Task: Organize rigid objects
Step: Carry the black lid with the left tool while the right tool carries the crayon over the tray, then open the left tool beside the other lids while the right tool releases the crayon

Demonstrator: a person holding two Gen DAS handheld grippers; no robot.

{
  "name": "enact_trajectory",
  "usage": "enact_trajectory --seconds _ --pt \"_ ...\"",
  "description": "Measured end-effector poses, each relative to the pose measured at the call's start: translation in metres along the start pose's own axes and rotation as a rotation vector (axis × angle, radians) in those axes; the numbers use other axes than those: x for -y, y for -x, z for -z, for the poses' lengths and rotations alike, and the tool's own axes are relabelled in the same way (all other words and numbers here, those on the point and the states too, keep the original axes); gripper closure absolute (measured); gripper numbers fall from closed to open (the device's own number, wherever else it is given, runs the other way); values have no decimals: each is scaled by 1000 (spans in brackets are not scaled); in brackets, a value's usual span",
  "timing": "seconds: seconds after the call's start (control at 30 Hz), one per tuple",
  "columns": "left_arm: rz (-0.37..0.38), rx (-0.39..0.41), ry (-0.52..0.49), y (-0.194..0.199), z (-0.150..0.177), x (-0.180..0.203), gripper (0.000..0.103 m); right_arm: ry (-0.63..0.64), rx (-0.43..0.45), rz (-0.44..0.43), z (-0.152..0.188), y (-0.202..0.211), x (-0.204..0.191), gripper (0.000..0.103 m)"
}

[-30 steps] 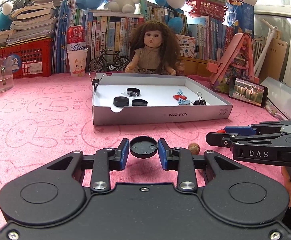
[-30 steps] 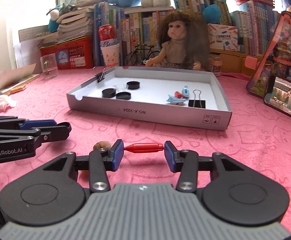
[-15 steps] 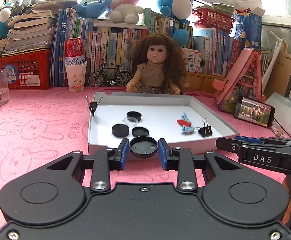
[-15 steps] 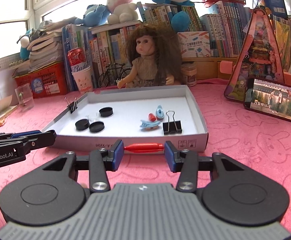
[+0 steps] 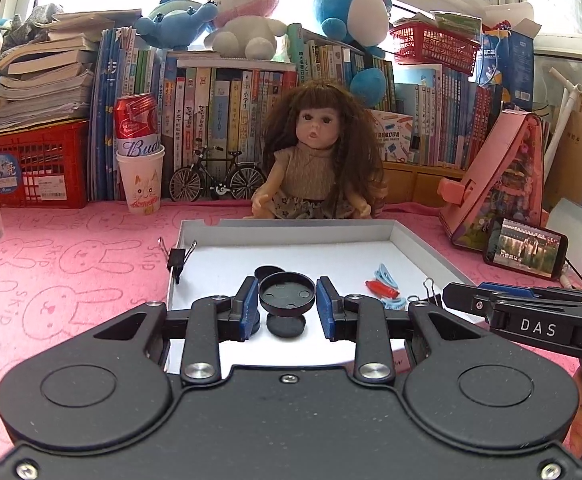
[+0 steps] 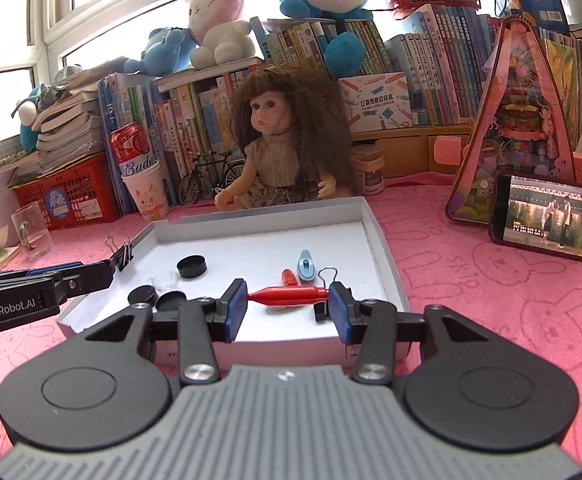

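Now carried in over the near edge of the white box lid (image 5: 291, 227), left gripper (image 5: 287, 302) clamped on a black cap (image 5: 287, 294), right gripper (image 6: 288, 303) on a red clip (image 6: 287, 295), both ready for release beside matching pieces.

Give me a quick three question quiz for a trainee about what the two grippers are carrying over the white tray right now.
1. True or false: the left gripper is empty.
2. What does the right gripper hold? A) binder clip B) red clip C) clear lid
3. What kind of items already lie on the left side of the white tray?

Key
1. False: its jaws grip a black cap.
2. B, the red clip, held end to end.
3. Black caps.
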State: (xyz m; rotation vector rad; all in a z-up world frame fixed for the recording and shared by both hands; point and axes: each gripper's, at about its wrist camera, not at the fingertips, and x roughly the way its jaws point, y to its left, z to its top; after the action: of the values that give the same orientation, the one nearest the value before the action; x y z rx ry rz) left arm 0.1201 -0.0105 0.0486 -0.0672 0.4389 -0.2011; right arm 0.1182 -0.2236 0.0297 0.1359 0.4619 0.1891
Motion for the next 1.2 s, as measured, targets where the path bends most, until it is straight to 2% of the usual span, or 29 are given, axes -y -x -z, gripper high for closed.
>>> enact_trajectory --seconds 0.1,0.27,0.53,0.63,0.73,0.93,1.2 --pt "32 -17 -6 -14 -8 0 73 5 -8 8 -9 -12 3 52" --pt "75 -89 18 -47 -24 -3 73 -17 -40 0 -30 -35 12 52" --pt "92 -194 87 -92 -29 -6 73 -59 -111 49 -44 -70 25 52" --pt "95 -251 129 -109 -30 -7 73 -52 -166 67 -49 -83 26 52" --pt "77 -280 147 -121 -28 -8 73 -66 -229 73 -53 -94 28 52" --pt "21 -311 100 -133 -21 -4 73 -83 -317 86 -51 -108 29 52" --pt "-2 -306 84 -135 -19 -3 73 -84 -329 76 -47 -113 27 52"
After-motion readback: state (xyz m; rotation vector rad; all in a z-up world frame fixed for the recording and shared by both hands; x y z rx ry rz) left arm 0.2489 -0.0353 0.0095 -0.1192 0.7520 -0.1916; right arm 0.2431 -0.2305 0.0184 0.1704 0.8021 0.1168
